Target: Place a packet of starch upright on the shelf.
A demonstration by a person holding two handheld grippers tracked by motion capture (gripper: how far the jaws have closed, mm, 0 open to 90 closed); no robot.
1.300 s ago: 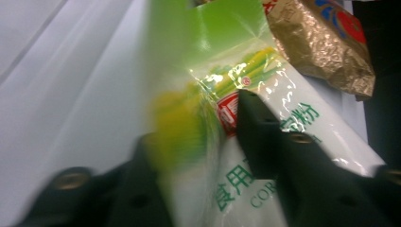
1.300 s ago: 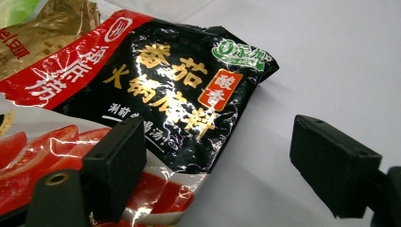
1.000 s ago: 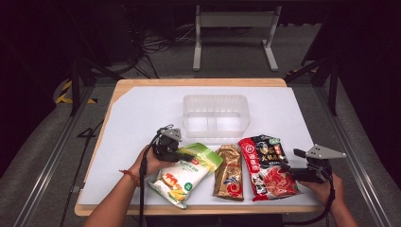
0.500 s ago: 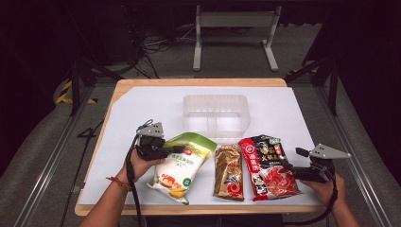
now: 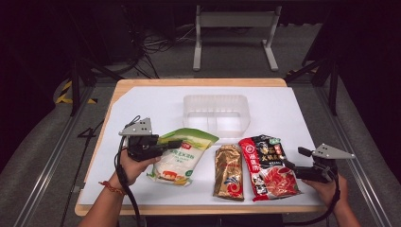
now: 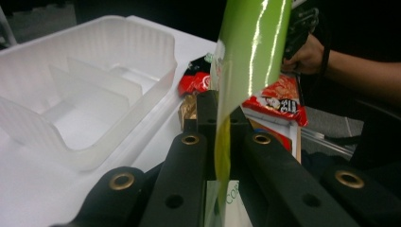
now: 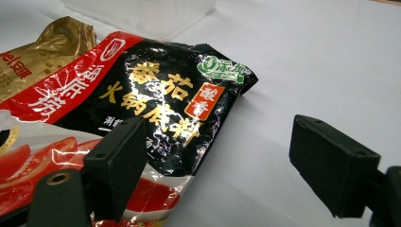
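Left gripper (image 5: 174,144) pinches the top edge of a glossy green-and-white snack pouch (image 5: 182,156) on the white surface (image 5: 142,104); a level lift should carry it cleanly into the clear plastic divided bin (image 5: 216,115). Right gripper (image 7: 215,156) rests wide open.

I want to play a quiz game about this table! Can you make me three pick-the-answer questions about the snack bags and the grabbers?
1. Where is the clear tray?
A. behind the bags
B. on the floor
C. in a hand

2. How many bags are there?
A. one
B. three
C. six

3. What is the left gripper doing?
A. pinching the green bag
B. lying on the floor
C. holding the tray

Answers:
1 A, it sits farther back on the table.
2 B, the green bag, the gold bag and the red-and-black bag.
3 A, its fingers squeeze the bag's edge.
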